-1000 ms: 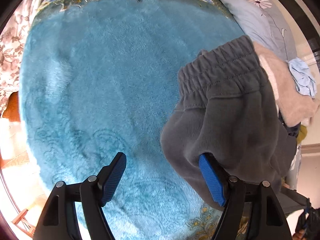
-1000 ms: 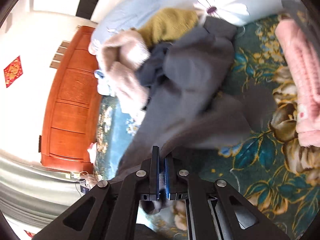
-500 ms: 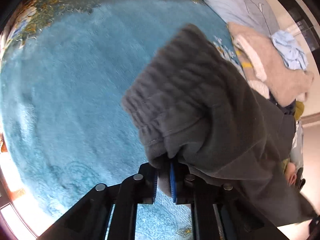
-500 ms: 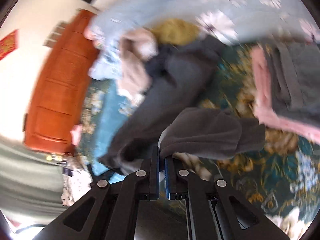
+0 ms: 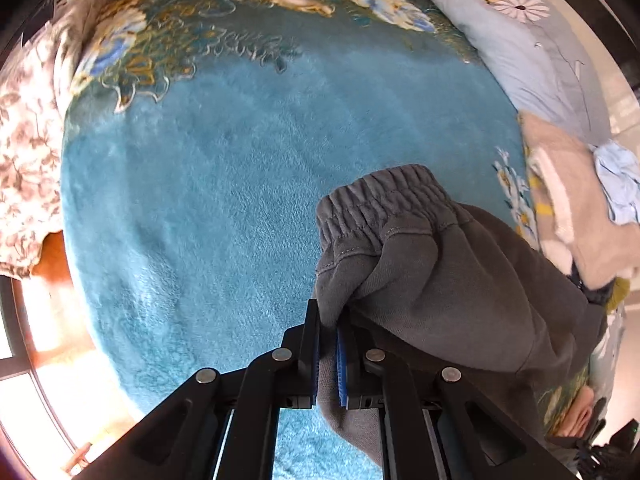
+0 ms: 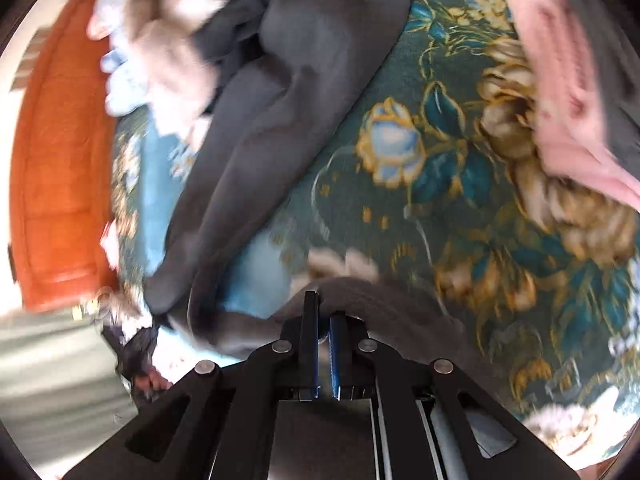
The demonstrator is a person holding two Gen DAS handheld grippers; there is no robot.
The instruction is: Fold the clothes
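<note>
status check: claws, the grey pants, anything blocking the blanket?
Left claw shut on grey pants near the waistband. Right claw shut on grey fabric too. Blue blanket bare ahead; clothes pile off to the side.

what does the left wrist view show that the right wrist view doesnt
Only the left wrist view shows the elastic waistband of the grey sweatpants, the plain turquoise middle of the blanket, a light blue daisy-print pillow and the left gripper shut on the pants.

Only the right wrist view shows a pink knit garment, an orange wooden panel and the right gripper shut on grey fabric.

Both show the grey sweatpants, the floral blanket border and the beige garment in the pile.
</note>
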